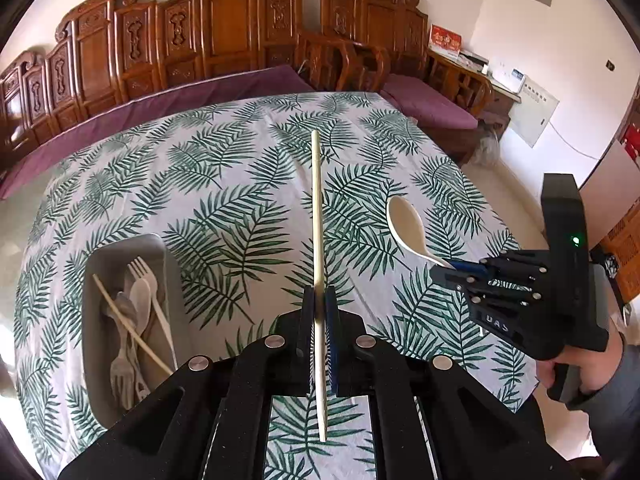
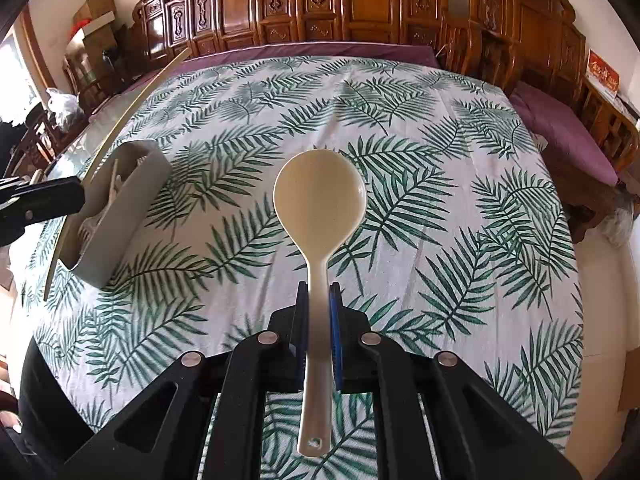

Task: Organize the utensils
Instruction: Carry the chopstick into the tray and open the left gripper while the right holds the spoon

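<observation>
Left hand-held gripper [image 1: 319, 300], lower centre of the left wrist view: clamped on a pale chopstick [image 1: 317, 216], pads pressing its lower part. Chopstick running up the middle of the frame, clear of the surface [image 1: 224, 152], with a short tail below the pads.

Right hand-held gripper [image 2: 319, 300], lower centre of the right wrist view: closed on the handle of a cream spoon [image 2: 319, 204]. Bowl of the spoon above the pads at frame centre, concave side toward the camera; handle end with a hanging hole at the lower centre. Spoon held off the surface.

Same right hand-held gripper visible at the right edge of the left wrist view, spoon projecting toward upper left, carried by a hand [image 1: 576, 372] in a grey sleeve.

Grey utensil tray [image 1: 100, 360], lower left of the left wrist view, resting on the surface: forks, a pale spoon and one chopstick lying inside, the chopstick diagonal across the rest. Same tray at middle left of the right wrist view, partly behind the left hand-held gripper and its chopstick.

Surface covered by a white cloth with green fern print. Carved wooden bench [image 2: 360, 4] with purple cushions along the top of both views.
</observation>
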Demonstrator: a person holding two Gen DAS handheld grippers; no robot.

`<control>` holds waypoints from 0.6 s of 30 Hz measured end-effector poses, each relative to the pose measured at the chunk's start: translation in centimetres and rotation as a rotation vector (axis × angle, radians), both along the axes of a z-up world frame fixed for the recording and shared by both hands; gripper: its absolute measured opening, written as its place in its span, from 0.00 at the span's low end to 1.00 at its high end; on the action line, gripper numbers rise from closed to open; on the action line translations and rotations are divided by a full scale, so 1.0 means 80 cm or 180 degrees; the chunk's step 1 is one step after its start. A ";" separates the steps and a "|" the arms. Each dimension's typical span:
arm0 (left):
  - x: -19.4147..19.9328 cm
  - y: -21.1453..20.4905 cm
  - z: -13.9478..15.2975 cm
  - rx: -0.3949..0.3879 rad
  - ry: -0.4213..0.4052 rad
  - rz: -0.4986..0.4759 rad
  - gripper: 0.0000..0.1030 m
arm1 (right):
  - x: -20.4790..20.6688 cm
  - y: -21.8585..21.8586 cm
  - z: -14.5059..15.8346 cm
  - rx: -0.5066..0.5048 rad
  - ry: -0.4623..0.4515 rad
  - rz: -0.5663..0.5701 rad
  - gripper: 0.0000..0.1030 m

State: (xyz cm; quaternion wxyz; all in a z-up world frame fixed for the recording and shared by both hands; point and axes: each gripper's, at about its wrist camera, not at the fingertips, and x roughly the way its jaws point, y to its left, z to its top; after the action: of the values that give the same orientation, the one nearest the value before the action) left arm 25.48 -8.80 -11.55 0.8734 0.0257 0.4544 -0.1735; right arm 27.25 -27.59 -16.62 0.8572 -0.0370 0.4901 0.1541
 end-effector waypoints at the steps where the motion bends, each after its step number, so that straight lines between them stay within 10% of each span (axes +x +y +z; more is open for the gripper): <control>1: -0.002 0.003 0.002 -0.0009 -0.0009 0.0005 0.04 | -0.003 0.002 0.004 0.0002 -0.0017 0.0006 0.11; 18: -0.020 0.080 -0.001 -0.0014 0.0038 0.0217 0.04 | -0.039 0.067 0.056 0.0291 -0.0199 0.0137 0.11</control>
State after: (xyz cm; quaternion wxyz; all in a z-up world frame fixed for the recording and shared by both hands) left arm 23.88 -2.37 -11.61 0.8761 0.0072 0.4598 -0.1448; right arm 24.12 -22.25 -12.17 0.8693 -0.0131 0.4546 0.1935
